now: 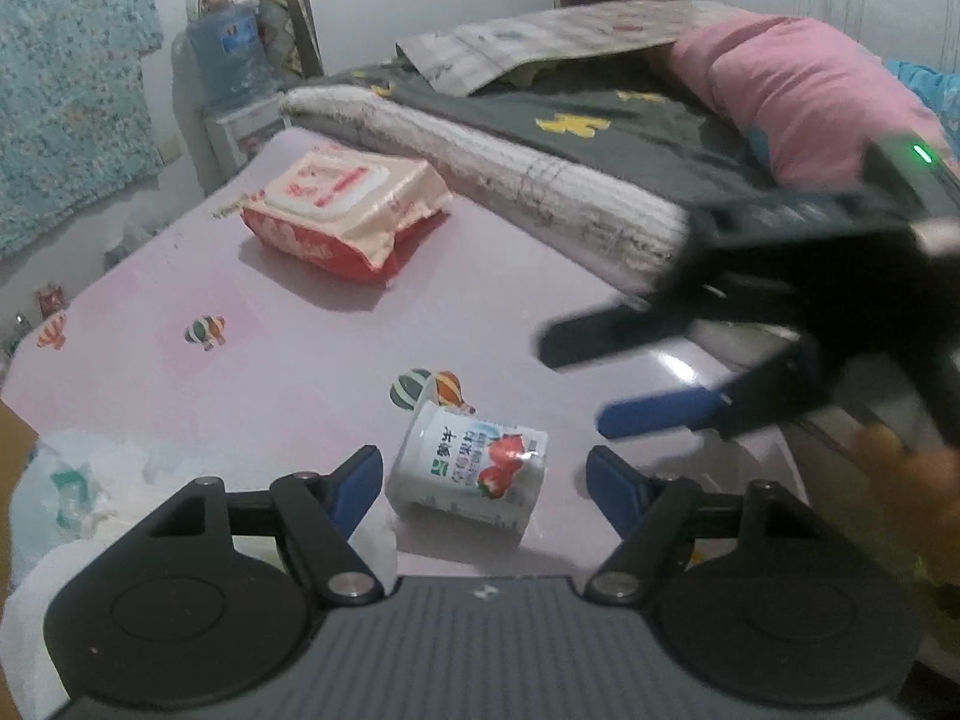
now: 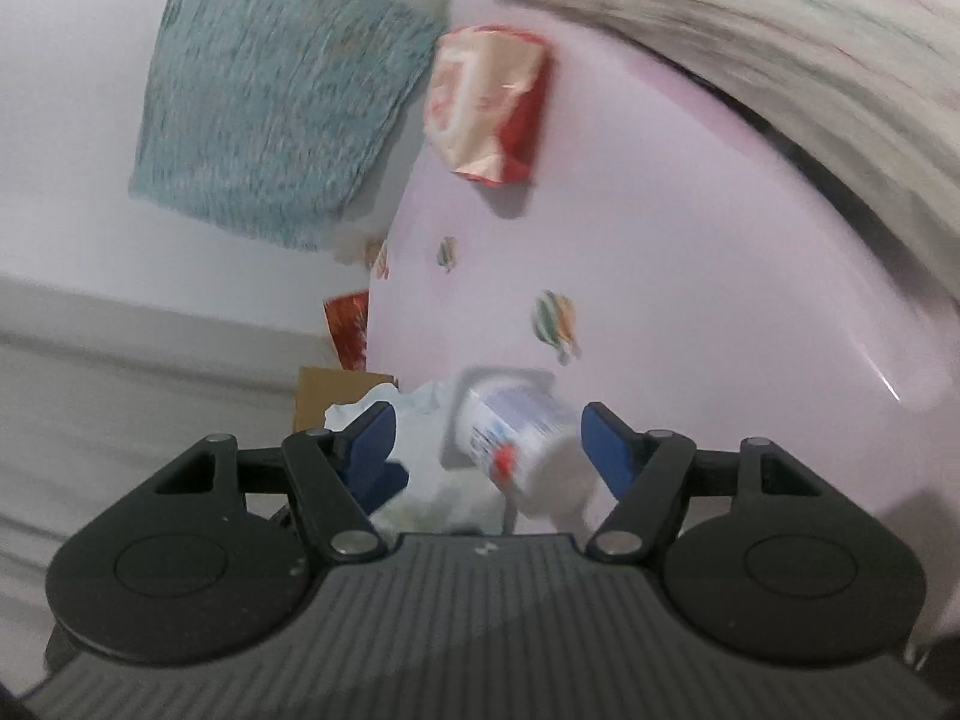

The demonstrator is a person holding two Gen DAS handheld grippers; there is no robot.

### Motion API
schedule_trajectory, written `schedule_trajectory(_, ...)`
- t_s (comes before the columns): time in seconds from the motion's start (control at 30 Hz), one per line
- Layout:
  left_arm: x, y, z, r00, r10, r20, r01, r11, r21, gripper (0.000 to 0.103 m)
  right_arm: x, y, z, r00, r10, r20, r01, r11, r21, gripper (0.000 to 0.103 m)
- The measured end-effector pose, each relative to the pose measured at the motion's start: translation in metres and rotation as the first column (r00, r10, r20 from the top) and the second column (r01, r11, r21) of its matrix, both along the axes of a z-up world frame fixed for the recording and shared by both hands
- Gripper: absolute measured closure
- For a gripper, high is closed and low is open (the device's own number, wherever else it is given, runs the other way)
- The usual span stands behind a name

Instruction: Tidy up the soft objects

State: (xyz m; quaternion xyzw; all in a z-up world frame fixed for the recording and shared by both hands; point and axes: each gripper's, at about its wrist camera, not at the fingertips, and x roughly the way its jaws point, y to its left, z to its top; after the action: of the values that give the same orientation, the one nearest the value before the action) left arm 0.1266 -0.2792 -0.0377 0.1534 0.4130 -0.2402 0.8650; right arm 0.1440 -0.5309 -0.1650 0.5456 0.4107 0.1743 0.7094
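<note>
A white yogurt cup with a strawberry label lies on its side on the pink table. My left gripper is open, with the cup lying in the gap and neither blue pad touching it. My right gripper hovers just right of the cup, open, with its fingers pointing left. In the blurred right wrist view the cup lies ahead of the right gripper, close to one blue pad; I cannot tell whether they touch. A red and cream wet wipes pack lies farther back.
A crumpled white plastic bag lies at the table's near left corner beside a brown cardboard box. Folded bedding and a pink pillow border the far side. A water bottle and a teal cloth stand by the wall.
</note>
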Motion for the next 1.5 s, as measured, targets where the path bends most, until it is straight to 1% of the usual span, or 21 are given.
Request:
schedule_trajectory(0.07, 0.005, 0.000, -0.004, 1.000, -0.004, -0.022, 0.004, 1.000, -0.004, 0.027, -0.009, -0.002, -0.011, 1.000, -0.020, -0.020, 0.022, 0.998, 0.056, 0.049)
schedule_trajectory(0.13, 0.009, 0.001, -0.008, 0.998, -0.009, -0.055, 0.009, 1.000, -0.008, 0.025, -0.013, -0.002, -0.018, 0.999, -0.035, -0.034, 0.037, 0.996, 0.087, 0.054)
schedule_trajectory(0.23, 0.012, 0.001, -0.009, 0.998, -0.017, -0.056, 0.016, 1.000, -0.007, 0.025, -0.010, 0.005, -0.026, 0.998, -0.026, -0.060, 0.032, 0.995, 0.098, 0.058)
schedule_trajectory(0.4, 0.015, 0.000, -0.006, 0.999, -0.022, -0.044, 0.023, 1.000, 0.006, 0.024, -0.003, 0.015, -0.034, 0.997, -0.017, -0.074, 0.026, 0.992, 0.124, 0.065)
schedule_trajectory(0.5, 0.019, 0.000, -0.009, 0.998, -0.021, -0.062, 0.022, 1.000, 0.013, 0.024, 0.002, 0.019, -0.038, 0.997, -0.011, -0.083, 0.022, 0.991, 0.134, 0.066)
schedule_trajectory(0.6, 0.024, 0.000, -0.012, 0.995, -0.026, -0.098, 0.026, 1.000, 0.002, 0.023, 0.005, 0.021, -0.040, 0.996, -0.007, -0.087, 0.019, 0.990, 0.140, 0.066)
schedule_trajectory(0.73, 0.025, 0.000, -0.013, 0.995, -0.032, -0.100, 0.031, 0.999, -0.007, 0.023, 0.007, 0.022, -0.041, 0.996, -0.011, -0.088, 0.023, 0.990, 0.140, 0.066)
schedule_trajectory(0.9, 0.016, -0.003, -0.004, 0.994, -0.073, -0.078, 0.071, 0.997, -0.036, 0.023, 0.005, 0.020, -0.042, 0.996, -0.016, -0.092, 0.029, 0.990, 0.140, 0.068)
schedule_trajectory(1.07, 0.003, -0.012, 0.001, 0.992, -0.115, -0.048, 0.114, 0.993, -0.032, 0.022, 0.000, 0.018, -0.042, 0.996, -0.032, -0.083, 0.043, 0.990, 0.135, 0.068)
schedule_trajectory(1.17, -0.007, -0.017, 0.007, 0.988, -0.153, -0.027, 0.152, 0.987, -0.047, 0.021, -0.003, 0.017, -0.041, 0.996, -0.038, -0.079, 0.048, 0.991, 0.127, 0.068)
schedule_trajectory(1.23, -0.014, -0.022, 0.008, 0.984, -0.175, -0.010, 0.175, 0.984, -0.039, 0.019, -0.004, 0.017, -0.041, 0.996, -0.040, -0.078, 0.050, 0.991, 0.123, 0.068)
schedule_trajectory(1.4, -0.027, -0.033, 0.007, 0.975, -0.219, 0.022, 0.220, 0.975, -0.019, 0.018, -0.008, 0.015, -0.037, 0.997, -0.054, -0.060, 0.058, 0.995, 0.078, 0.067)
schedule_trajectory(1.5, -0.028, -0.036, 0.007, 0.971, -0.237, 0.017, 0.238, 0.971, -0.036, 0.018, -0.012, 0.012, -0.034, 0.996, -0.067, -0.053, 0.070, 0.996, 0.056, 0.067)
